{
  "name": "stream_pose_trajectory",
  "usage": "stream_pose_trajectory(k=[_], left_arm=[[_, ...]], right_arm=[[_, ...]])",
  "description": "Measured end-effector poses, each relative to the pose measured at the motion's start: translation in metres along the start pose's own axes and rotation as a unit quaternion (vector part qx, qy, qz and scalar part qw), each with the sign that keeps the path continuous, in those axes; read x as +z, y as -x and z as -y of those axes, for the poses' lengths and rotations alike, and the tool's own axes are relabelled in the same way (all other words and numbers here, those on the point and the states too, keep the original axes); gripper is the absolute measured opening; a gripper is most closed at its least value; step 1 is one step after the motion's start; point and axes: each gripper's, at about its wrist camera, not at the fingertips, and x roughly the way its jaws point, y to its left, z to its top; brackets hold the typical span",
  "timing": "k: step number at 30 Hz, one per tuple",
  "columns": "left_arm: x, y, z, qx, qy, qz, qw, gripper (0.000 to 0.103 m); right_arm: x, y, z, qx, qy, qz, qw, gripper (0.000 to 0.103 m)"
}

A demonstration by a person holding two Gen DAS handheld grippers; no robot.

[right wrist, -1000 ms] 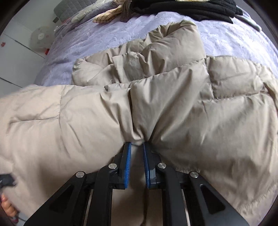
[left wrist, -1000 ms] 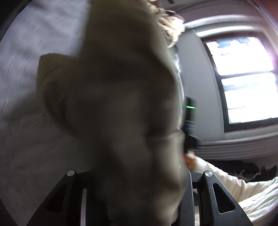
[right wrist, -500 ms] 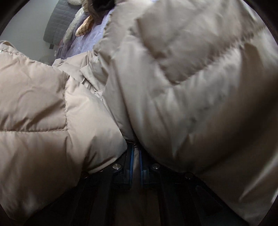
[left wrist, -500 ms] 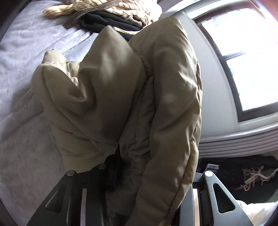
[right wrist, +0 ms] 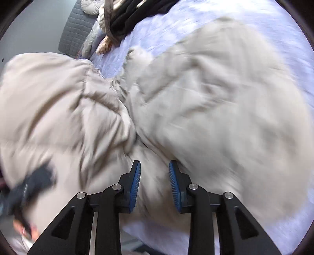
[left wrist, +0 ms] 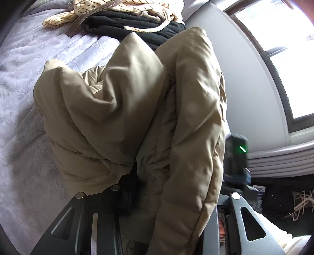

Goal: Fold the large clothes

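Jacket [left wrist: 125, 109] is bunching in my left gripper [left wrist: 166, 196], pinched tight; my right gripper [right wrist: 154, 184] is opening, pads clear of fabric.

A bed [left wrist: 35, 82] with a lilac quilted cover is carrying a beige puffer jacket [left wrist: 121, 109], black clothes [left wrist: 125, 25] and a striped cream garment [left wrist: 109, 5].

Home bedroom, bed with lilac quilted bedspread [left wrist: 29, 82], padded grey headboard [right wrist: 75, 33], window [left wrist: 290, 64], piled clothes [left wrist: 133, 21]
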Motion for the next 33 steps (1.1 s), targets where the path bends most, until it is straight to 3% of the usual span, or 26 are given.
stream_pose_trajectory(k=[4,6,8,9,10,11,12,13,17,21,23,24,25,26,29,31,33], left_arm=[[0.007,-0.022,0.006,0.022,-0.008,-0.014,0.9996,0.038],[0.009,-0.039,0.017,0.02,-0.02,-0.026,0.9993,0.05],[0.011,-0.059,0.026,-0.003,-0.029,-0.04,0.9988,0.07],[0.012,-0.069,0.029,-0.014,-0.035,-0.048,0.9981,0.073],[0.013,-0.08,0.031,-0.031,-0.042,-0.059,0.9969,0.079],[0.016,-0.09,0.031,-0.049,-0.045,-0.07,0.9953,0.079],[0.018,-0.098,0.03,-0.063,-0.042,-0.081,0.9938,0.079],[0.022,-0.105,0.028,-0.081,-0.033,-0.091,0.992,0.079],[0.038,-0.122,0.017,-0.117,0.011,-0.106,0.9874,0.08],[0.044,-0.132,0.019,-0.102,0.008,-0.114,0.9882,0.08],[0.044,-0.132,0.033,-0.079,-0.016,-0.116,0.9899,0.08],[0.043,-0.127,0.041,-0.068,-0.032,-0.114,0.9907,0.08],[0.043,-0.118,0.05,-0.061,-0.048,-0.103,0.9916,0.079],[0.043,-0.107,0.055,-0.058,-0.064,-0.088,0.9924,0.079],[0.049,-0.062,0.069,-0.024,-0.12,-0.004,0.9925,0.08],[0.052,-0.033,0.063,0.036,-0.149,0.06,0.9864,0.079],[0.057,-0.02,0.051,0.091,-0.151,0.086,0.9805,0.079]], right_arm=[[-0.024,0.037,0.039,-0.019,-0.03,0.028,0.999,0.033],[-0.033,0.053,0.051,-0.018,-0.046,0.04,0.998,0.033],[-0.036,0.061,0.054,-0.026,-0.044,0.049,0.998,0.033],[-0.038,0.065,0.052,-0.031,-0.034,0.053,0.998,0.036],[-0.032,0.07,0.049,-0.037,-0.02,0.057,0.997,0.05],[-0.032,0.076,0.046,-0.043,-0.007,0.06,0.997,0.061],[-0.035,0.079,0.039,-0.05,0.011,0.066,0.997,0.079],[-0.041,0.086,0.034,-0.051,0.029,0.071,0.996,0.082],[-0.057,0.097,0.012,-0.025,0.069,0.07,0.995,0.082],[-0.071,0.095,-0.005,0.011,0.082,0.067,0.994,0.083],[-0.072,0.087,-0.016,0.002,0.076,0.078,0.994,0.083],[-0.067,0.08,-0.016,-0.024,0.054,0.086,0.995,0.08],[-0.06,0.071,-0.015,-0.042,0.034,0.09,0.994,0.042],[-0.055,0.066,-0.008,-0.049,0.008,0.089,0.995,0.018],[-0.054,0.067,0.011,-0.058,-0.04,0.105,0.992,0.015],[-0.059,0.068,0.016,-0.088,-0.034,0.109,0.989,0.015],[-0.066,0.068,0.029,-0.092,-0.047,0.101,0.989,0.015]])
